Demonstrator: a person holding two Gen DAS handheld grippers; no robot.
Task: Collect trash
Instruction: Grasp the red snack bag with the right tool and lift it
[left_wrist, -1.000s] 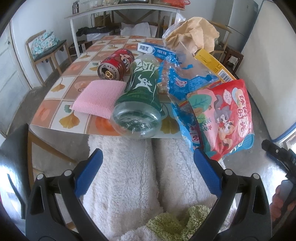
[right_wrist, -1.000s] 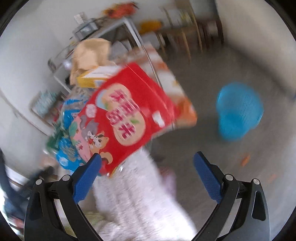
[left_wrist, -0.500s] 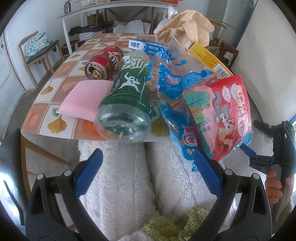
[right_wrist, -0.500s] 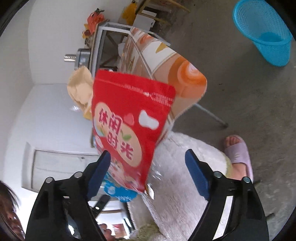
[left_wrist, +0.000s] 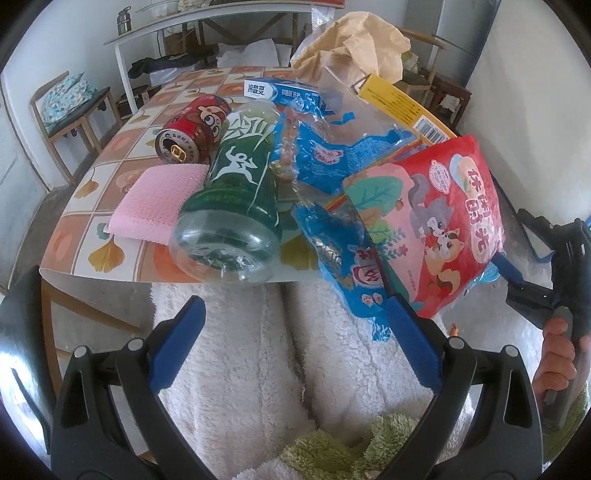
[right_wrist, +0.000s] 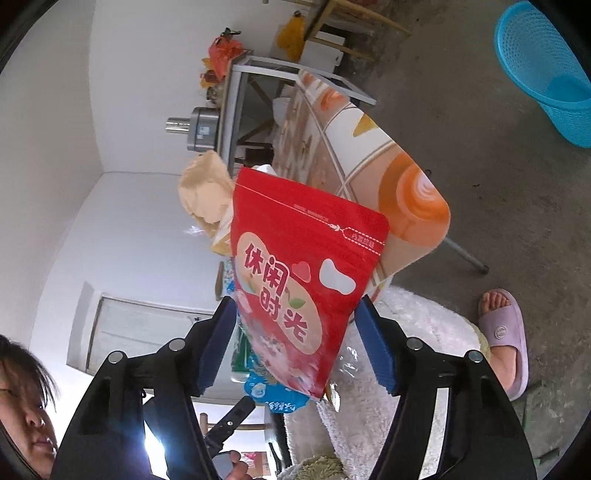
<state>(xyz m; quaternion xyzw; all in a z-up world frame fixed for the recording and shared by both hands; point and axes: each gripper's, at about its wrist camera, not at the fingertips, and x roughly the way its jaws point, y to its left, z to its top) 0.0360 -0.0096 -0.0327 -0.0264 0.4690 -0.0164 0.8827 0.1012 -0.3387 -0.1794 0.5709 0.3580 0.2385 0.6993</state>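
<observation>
A red snack pouch (left_wrist: 439, 229) hangs over the near right corner of the tiled table (left_wrist: 110, 177). In the right wrist view the pouch (right_wrist: 295, 280) lies between the open blue pads of my right gripper (right_wrist: 295, 339), which straddle its lower half without pinching it. The right gripper also shows in the left wrist view (left_wrist: 524, 254) at the pouch's right edge. My left gripper (left_wrist: 291, 332) is open and empty, held low before the table edge. A green bottle (left_wrist: 236, 199), a red can (left_wrist: 192, 133), blue wrappers (left_wrist: 343, 162), a yellow box (left_wrist: 402, 103) and crumpled brown paper (left_wrist: 354, 44) lie on the table.
A pink sponge cloth (left_wrist: 159, 199) and a blue-white carton (left_wrist: 280, 90) lie on the table. A blue mesh basket (right_wrist: 546, 70) stands on the concrete floor at the right. White fleece-clad legs (left_wrist: 280, 369) fill the space below the table edge. A chair (left_wrist: 74, 107) stands at the left.
My right gripper has moved in onto the red pouch, its pads now on either side of it and closer together. My left gripper has held roughly still.
</observation>
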